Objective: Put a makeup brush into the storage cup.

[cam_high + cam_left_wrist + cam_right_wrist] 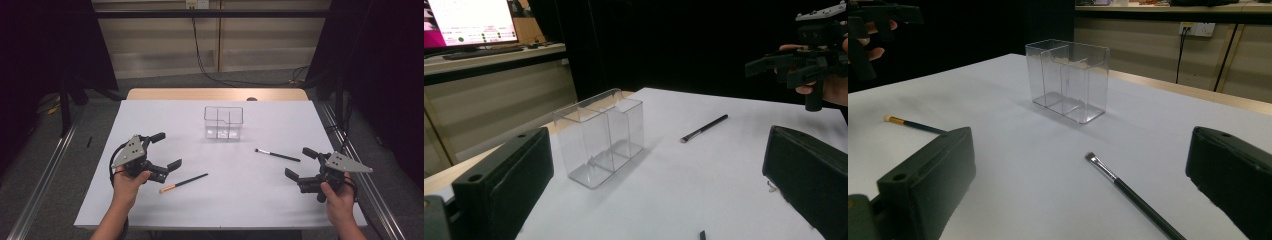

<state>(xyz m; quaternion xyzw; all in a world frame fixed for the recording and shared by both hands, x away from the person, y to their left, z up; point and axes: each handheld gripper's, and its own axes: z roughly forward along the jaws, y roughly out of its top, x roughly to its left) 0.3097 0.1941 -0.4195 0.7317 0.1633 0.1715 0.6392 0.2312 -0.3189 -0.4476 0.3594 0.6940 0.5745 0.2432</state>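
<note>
Hovering over the white bench [240,200], both grippers have their fingers spread wide and hold nothing. The left gripper [161,151] is held in the person's left hand [129,181]; the right gripper [299,162] sits in the right hand [336,195].

A makeup brush with an orange tip [183,183] lies flat on the bench just beyond and beside the left gripper's lower finger, its bristle end nearer the person, not touching the fingers. In the right gripper view the same brush [910,123] shows past the left-hand finger [928,175].

A second, dark-handled brush with a pale tip [277,155] lies flat just ahead of the right gripper's fingers, close to them but apart. In the right gripper view it [1133,194] lies between the two fingers, bristles pointing away. In the left gripper view it [704,128] rests farther off, beyond the open fingers.

A clear plastic organizer [223,122] with inner dividers stands upright on the bench, well ahead of both grippers and roughly midway between them. It shows in the left gripper view [599,137] and the right gripper view [1069,80].
</note>
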